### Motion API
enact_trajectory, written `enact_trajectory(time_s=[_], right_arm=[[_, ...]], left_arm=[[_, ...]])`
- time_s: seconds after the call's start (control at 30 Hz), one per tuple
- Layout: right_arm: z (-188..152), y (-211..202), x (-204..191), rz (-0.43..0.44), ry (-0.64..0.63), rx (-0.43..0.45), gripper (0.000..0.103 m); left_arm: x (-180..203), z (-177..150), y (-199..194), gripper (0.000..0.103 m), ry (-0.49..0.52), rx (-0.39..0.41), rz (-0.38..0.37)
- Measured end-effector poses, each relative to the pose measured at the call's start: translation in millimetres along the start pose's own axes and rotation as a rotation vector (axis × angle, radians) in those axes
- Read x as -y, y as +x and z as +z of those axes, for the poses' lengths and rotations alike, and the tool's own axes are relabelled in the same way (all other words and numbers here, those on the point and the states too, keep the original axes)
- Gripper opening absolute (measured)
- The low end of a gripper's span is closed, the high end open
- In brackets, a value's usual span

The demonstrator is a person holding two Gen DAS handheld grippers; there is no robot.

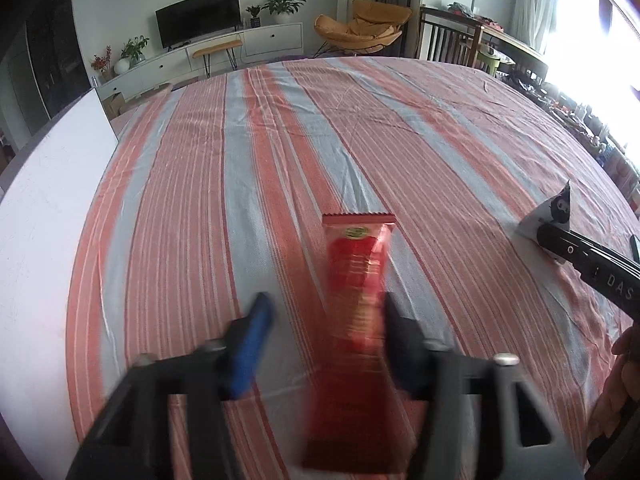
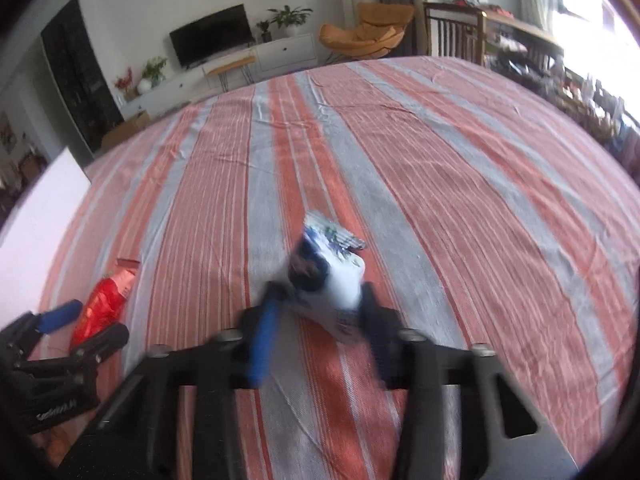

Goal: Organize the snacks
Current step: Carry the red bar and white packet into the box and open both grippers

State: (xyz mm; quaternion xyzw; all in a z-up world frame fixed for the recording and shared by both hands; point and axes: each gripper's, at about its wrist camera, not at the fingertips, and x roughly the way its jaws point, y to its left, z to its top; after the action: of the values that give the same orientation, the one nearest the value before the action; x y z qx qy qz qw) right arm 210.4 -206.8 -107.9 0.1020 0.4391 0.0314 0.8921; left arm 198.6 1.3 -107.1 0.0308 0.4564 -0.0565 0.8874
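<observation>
A red snack pack (image 1: pixel 356 264) lies lengthwise between the fingers of my left gripper (image 1: pixel 326 302), resting against the dark right finger; the blue left finger is blurred. From the right wrist view, the left gripper (image 2: pixel 99 317) has a finger on each side of the red pack (image 2: pixel 106 300), shut on it. My right gripper (image 2: pixel 322 287) is shut on a white pouch with dark print (image 2: pixel 336 276), which is tilted above the cloth. In the left wrist view the pouch (image 1: pixel 554 208) pokes up behind one of the right gripper's fingers (image 1: pixel 576 254).
A red and grey striped cloth (image 2: pixel 440 160) covers the whole table. A white panel (image 1: pixel 48 220) borders its left edge. A person's hand (image 1: pixel 620 380) shows at the right. Beyond the table are a TV unit, plants and an orange chair (image 1: pixel 362 28).
</observation>
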Motion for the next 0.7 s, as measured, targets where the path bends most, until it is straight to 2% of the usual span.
enact_trajectory(time_s=[0.07,0.1,0.17,0.2,0.3,0.37,0.43,0.47,0.5,0.53,0.63,0.67,0.7], right_arm=[[0,-7,11,0.036,0.054,0.002,0.017],[0,-14,16,0.084,0.089,0.019,0.015],[0,-32,15,0.135,0.104,0.059,0.011],[-1,-41,11,0.155,0.096,0.071,0.002],[0,-69,-12,0.216,0.061,0.102,0.002],[3,-83,-25,0.191,0.027,0.123,0.003],[10,-85,-29,0.089,0.009,0.119,0.01],[13,-80,-28,0.051,0.003,0.093,0.038],[15,-69,-27,0.006,-0.004,0.047,0.083],[15,-59,-26,-0.026,-0.013,0.016,0.085],[6,-16,-28,-0.068,-0.103,-0.089,0.083],[1,-5,-30,-0.078,-0.133,-0.109,0.078],[-5,2,-27,-0.088,-0.132,-0.114,0.051]], left_arm=[[-7,0,-6,0.015,-0.038,-0.023,-0.048],[-13,-1,-16,0.015,-0.081,-0.018,-0.093],[-18,-1,-42,0.015,-0.112,0.027,-0.14],[-21,0,-62,0.015,-0.122,0.063,-0.165],[-33,3,-118,0.015,-0.165,0.146,-0.253],[-43,3,-156,0.015,-0.178,0.198,-0.289],[-55,2,-184,0.015,-0.185,0.238,-0.303],[-64,0,-202,0.015,-0.189,0.264,-0.302],[-74,-2,-215,0.015,-0.193,0.288,-0.295],[-83,-5,-227,0.015,-0.197,0.306,-0.283],[-117,-17,-256,0.015,-0.218,0.348,-0.212],[-132,-21,-262,0.015,-0.234,0.348,-0.18],[-145,-25,-266,0.015,-0.248,0.344,-0.154]])
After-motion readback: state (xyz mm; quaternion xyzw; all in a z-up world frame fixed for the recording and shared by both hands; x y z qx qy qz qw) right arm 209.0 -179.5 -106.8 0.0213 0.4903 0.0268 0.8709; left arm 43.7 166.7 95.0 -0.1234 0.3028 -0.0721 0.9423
